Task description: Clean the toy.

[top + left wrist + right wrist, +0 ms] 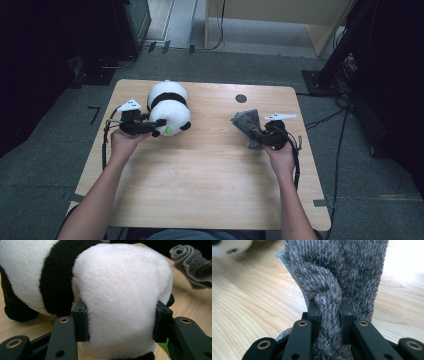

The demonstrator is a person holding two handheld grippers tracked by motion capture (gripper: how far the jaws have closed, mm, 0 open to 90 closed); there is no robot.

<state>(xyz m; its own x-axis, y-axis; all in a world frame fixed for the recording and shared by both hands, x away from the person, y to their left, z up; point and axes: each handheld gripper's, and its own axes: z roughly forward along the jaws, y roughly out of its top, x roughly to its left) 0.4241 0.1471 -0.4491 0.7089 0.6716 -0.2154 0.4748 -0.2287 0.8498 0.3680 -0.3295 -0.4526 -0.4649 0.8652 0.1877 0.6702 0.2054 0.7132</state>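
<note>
A: High view, panel one: we hold the left gripper (pixel 156 123) clamped on the head of the plush panda (pixel 169 107), which lies on the table (pixel 200 175) at its far left.

B: And the right gripper (pixel 257 134)? We see its jaws pinched together on a fold of the grey fuzzy cloth (pixel 248 126), at the table's right, well apart from the panda.

A: Left gripper view, panel two: both pads press into the white head (pixel 122 302); the cloth (pixel 191 266) shows beyond it.

B: So the cloth lies to the panda's right, across bare wood. The panda's long axis runs from far edge toward us, head nearer us.

A: We judge that bringing the two together means a sideways move; the right hand carries the lighter load.
</note>
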